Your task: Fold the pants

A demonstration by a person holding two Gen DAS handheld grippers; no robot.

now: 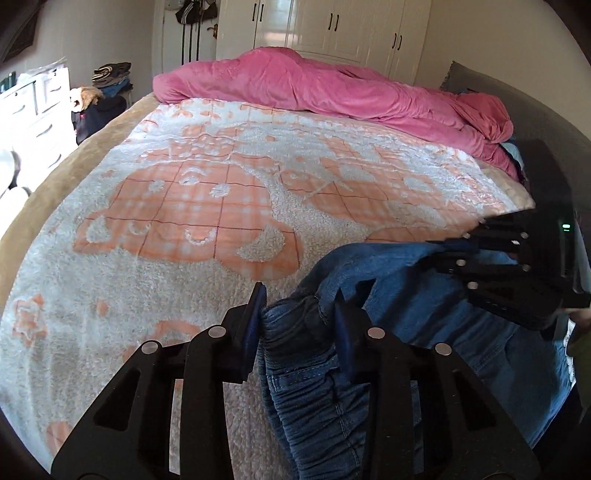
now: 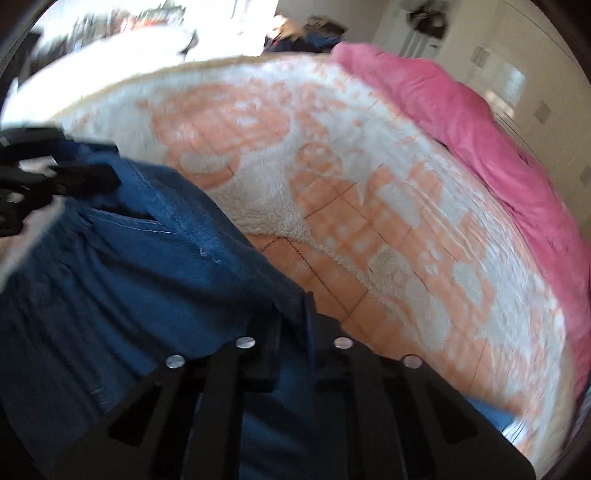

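Observation:
Blue denim pants hang bunched at the near right edge of the bed. My left gripper is shut on the gathered elastic waistband, which fills the gap between its blue pads. In the left wrist view my right gripper comes in from the right and pinches the upper edge of the same cloth. The blurred right wrist view shows the pants spread to the left, the right gripper shut tight on a thin fold of denim, and the left gripper at the far left edge of the fabric.
The bed is covered by a white and orange fleece blanket. A pink duvet is heaped along its far side. White wardrobes stand behind, a white drawer unit and a clothes pile at the left, and a grey headboard at the right.

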